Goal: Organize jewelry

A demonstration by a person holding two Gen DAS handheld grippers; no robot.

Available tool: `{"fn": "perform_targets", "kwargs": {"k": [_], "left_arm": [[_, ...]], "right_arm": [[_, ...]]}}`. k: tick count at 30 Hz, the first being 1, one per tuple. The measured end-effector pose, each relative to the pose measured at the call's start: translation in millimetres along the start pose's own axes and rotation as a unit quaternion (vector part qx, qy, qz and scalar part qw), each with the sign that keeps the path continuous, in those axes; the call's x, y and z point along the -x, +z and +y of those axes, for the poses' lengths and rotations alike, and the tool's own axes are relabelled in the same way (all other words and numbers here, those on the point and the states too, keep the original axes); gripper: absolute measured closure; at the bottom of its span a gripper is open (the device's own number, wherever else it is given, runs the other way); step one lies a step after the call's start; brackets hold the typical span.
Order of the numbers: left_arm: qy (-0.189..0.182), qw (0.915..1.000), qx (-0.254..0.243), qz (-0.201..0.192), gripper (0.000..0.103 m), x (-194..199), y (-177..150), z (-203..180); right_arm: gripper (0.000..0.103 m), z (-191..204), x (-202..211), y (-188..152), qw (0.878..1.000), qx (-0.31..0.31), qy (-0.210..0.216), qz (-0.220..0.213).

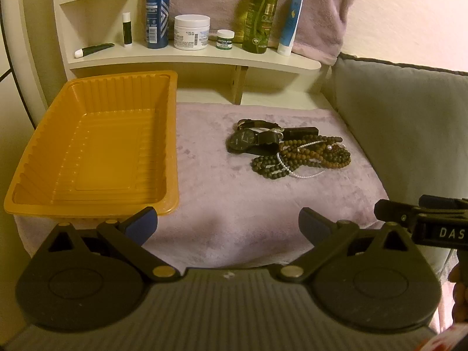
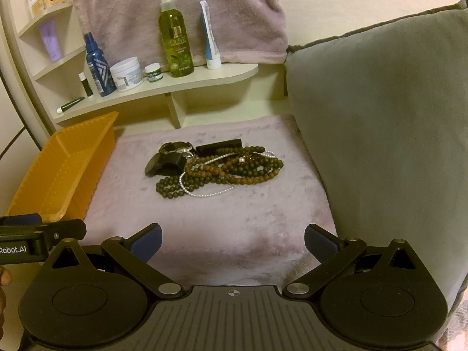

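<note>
A pile of jewelry lies on the mauve cloth: a black watch (image 1: 244, 142) (image 2: 155, 165), dark and brown bead strands (image 1: 307, 158) (image 2: 234, 172), and a thin pearl strand (image 2: 204, 193). An empty orange tray (image 1: 96, 143) (image 2: 58, 169) sits left of the pile. My left gripper (image 1: 228, 225) is open and empty, near the cloth's front edge beside the tray's corner. My right gripper (image 2: 232, 242) is open and empty, well short of the pile. Each gripper's side shows in the other's view (image 1: 424, 222) (image 2: 41, 234).
A cream shelf (image 1: 193, 55) (image 2: 163, 87) behind holds bottles, jars and tubes, among them a green bottle (image 1: 260, 14) (image 2: 175, 38). A grey cushion (image 2: 380, 134) (image 1: 403, 122) borders the cloth on the right. A mauve towel (image 2: 175, 8) hangs at the back.
</note>
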State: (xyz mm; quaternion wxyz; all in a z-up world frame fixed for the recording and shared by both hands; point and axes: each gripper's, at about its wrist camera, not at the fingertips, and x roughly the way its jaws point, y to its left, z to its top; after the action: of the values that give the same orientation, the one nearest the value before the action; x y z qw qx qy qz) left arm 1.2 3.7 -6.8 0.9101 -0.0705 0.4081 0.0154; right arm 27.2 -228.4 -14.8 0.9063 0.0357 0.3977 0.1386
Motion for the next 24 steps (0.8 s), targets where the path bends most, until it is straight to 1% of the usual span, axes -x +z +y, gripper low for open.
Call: {"fn": "perform_targets", "kwargs": {"k": [24], "left_arm": [[-0.002, 1.0000, 0.000, 0.001, 0.001, -0.4, -1.5, -1.2]], "right_arm": [[0.000, -3.5, -0.5, -2.9, 1.000, -0.011, 0.003, -0.002]]}}
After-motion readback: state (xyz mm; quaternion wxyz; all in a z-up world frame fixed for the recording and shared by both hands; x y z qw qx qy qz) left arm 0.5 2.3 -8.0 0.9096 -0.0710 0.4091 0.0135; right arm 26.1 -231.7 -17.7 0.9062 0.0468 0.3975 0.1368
